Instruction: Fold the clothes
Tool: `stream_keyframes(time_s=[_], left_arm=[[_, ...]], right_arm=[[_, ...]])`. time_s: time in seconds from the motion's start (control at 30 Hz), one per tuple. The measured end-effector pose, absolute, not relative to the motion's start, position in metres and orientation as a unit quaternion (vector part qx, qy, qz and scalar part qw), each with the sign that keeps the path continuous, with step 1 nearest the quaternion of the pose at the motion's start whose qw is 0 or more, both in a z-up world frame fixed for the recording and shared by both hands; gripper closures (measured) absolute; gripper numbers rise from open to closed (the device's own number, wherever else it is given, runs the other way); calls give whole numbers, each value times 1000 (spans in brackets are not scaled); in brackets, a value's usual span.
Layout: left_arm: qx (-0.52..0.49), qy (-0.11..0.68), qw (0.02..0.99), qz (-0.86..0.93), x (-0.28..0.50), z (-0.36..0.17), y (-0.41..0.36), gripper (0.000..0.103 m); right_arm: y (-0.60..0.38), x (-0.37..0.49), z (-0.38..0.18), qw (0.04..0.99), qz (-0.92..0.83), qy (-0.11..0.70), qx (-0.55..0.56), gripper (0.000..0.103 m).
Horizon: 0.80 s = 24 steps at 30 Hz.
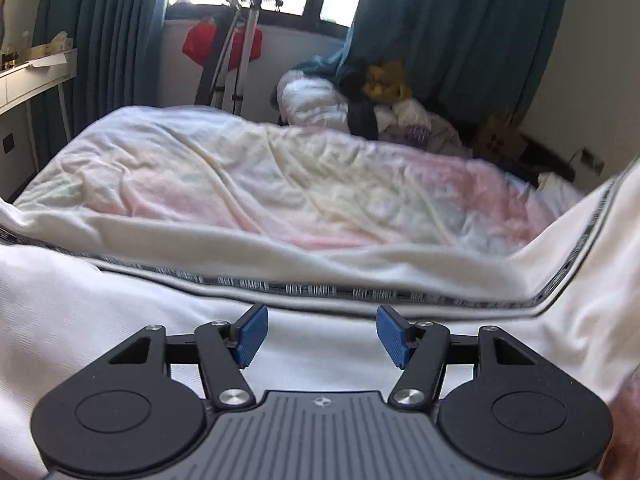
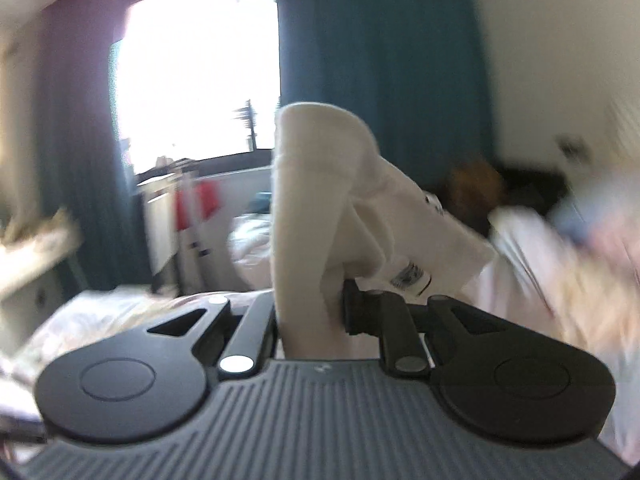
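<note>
A white garment [image 1: 100, 308] with a grey patterned stripe [image 1: 320, 292] along its edge lies spread across the near side of the bed. My left gripper [image 1: 318, 334] is open just above it, its blue pads [image 1: 252, 334] apart with white cloth below them. My right gripper [image 2: 310, 312] is shut on a bunched part of the white garment [image 2: 320, 184], which stands up between the fingers and drapes off to the right. The right wrist view is blurred.
The bed's pastel wrinkled quilt [image 1: 280, 184] lies beyond the garment. A heap of clothes and bags [image 1: 360, 100] sits at the far end, next to a metal stand [image 1: 240, 52] with red cloth. Teal curtains [image 1: 460, 40] frame the window. A white desk [image 1: 32, 76] stands at left.
</note>
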State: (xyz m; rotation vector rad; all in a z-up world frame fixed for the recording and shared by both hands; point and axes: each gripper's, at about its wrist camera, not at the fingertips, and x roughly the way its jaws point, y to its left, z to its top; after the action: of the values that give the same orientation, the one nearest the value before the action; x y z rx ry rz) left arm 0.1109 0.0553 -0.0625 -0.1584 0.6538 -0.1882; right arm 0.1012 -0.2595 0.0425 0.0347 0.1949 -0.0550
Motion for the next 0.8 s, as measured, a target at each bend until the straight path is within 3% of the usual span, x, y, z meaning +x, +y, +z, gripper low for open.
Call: stream_keyframes(time_s=[0.17, 0.43, 0.5, 0.73, 0.8], left_arm=[[-125, 292, 945, -75, 103, -41, 87, 40], [-160, 286, 944, -44, 98, -29, 125, 40], [-154, 294, 942, -47, 100, -31, 121, 40], [-128, 312, 940, -59, 107, -42, 102, 40], [-128, 315, 938, -60, 108, -45, 102, 40]], right_arm=[[-137, 96, 21, 985, 61, 109, -122, 86], [-23, 87, -118, 925, 159, 261, -225, 85], [-17, 81, -133, 921, 156, 247, -257, 84], [-41, 82, -119, 940, 171, 256, -148, 76], [-41, 77, -113, 940, 178, 261, -127, 61]])
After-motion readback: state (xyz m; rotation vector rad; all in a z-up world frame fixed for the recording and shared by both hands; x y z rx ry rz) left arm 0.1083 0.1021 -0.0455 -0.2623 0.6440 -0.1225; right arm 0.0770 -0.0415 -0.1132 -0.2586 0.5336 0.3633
